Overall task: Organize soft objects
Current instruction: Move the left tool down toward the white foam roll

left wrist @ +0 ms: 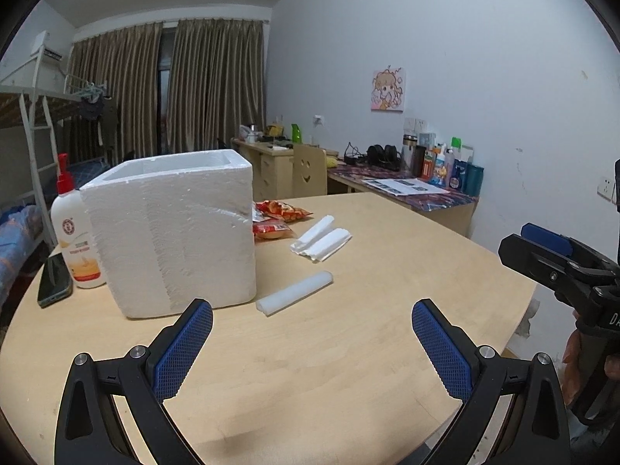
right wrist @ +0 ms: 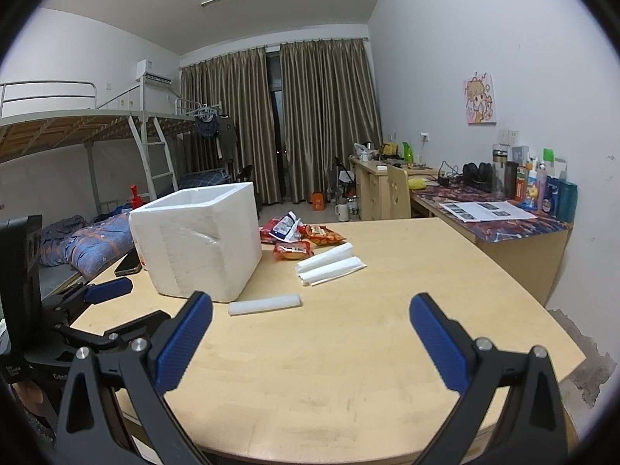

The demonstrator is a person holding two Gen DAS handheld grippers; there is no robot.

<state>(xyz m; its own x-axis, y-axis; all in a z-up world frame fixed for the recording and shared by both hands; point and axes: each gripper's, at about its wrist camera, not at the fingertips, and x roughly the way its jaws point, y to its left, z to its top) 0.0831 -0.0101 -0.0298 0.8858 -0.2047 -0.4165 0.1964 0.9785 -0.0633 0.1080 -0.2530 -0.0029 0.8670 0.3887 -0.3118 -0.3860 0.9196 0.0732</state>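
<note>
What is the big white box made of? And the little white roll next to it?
The big white box looks like foam, probably polystyrene: thick walls, matte and grainy. The little white roll looks like soft, smooth, slightly see-through packing foam, though I can't be sure.

A foam box (left wrist: 170, 228) stood on the table (left wrist: 348, 348), with a lotion bottle (left wrist: 75, 232) and phone (left wrist: 54, 279) to its left. A foam roll (left wrist: 294, 292) lay just right of the box's front corner; behind it lay folded foam sheets (left wrist: 321, 239), and snack packets (left wrist: 277, 219) farther back beside the box.
</note>
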